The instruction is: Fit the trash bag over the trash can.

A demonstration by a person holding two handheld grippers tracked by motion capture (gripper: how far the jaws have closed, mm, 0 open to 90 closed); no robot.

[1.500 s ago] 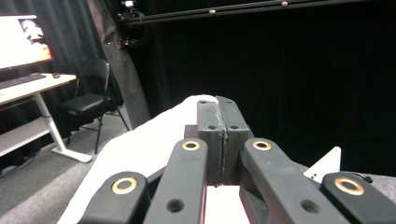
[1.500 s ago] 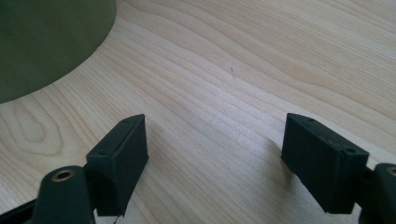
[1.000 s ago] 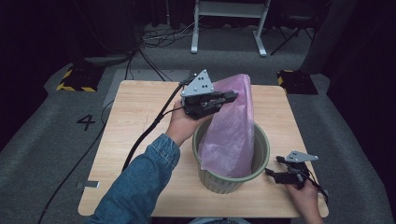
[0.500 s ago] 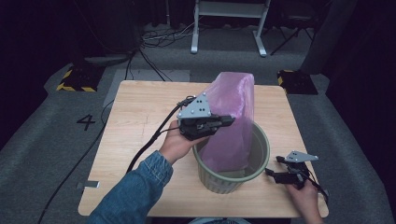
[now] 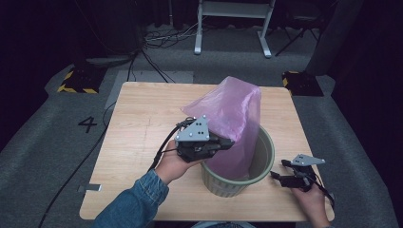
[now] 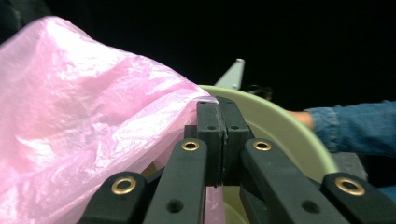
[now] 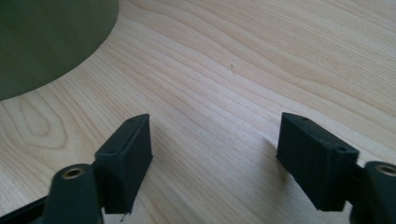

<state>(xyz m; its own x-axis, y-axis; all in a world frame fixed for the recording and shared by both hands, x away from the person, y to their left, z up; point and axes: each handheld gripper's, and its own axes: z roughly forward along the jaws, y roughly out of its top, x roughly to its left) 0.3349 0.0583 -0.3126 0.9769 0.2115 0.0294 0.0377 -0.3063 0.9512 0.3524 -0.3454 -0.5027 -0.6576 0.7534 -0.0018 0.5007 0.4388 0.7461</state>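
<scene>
Nearest the person, at the near right corner of the wooden surface (image 5: pixel 142 123), the right claw (image 5: pixel 278 176) rests low over the wood, held by the right hand (image 5: pixel 311 194). Its jaws stand apart with bare wood between them and have just been closing a little; nothing lies between them. In the right gripper view the claw (image 7: pixel 212 154) shows grain beneath it and the bin's green wall (image 7: pixel 46 42) at the upper left, apart from the jaws.

Left of it, a denim sleeve (image 5: pixel 133 204) leads to the left hand (image 5: pixel 173 164), which carries the left claw (image 5: pixel 228 142) above the near left rim of the bin (image 5: pixel 266 142). The left claw is closed on the edge of the pink bag (image 5: pixel 233 118): in the left gripper view the claw (image 6: pixel 219 119) has its two pads pressed together with a fold of the bag (image 6: pixel 93 116) pinched between them, just above the rim of the bin (image 6: pixel 280 130). The other sleeve (image 6: pixel 355 126) lies beyond the rim at right.

The bin stands on the near right part of the surface. The bag's lower part sits inside the bin; its upper part rises in a loose peak above the rim, leaning toward the far side.

Beyond the surface lie grey floor (image 5: pixel 47 156) with a painted 4 (image 5: pixel 89 124), cables (image 5: pixel 157 42) and a white stand (image 5: pixel 233 23).
</scene>
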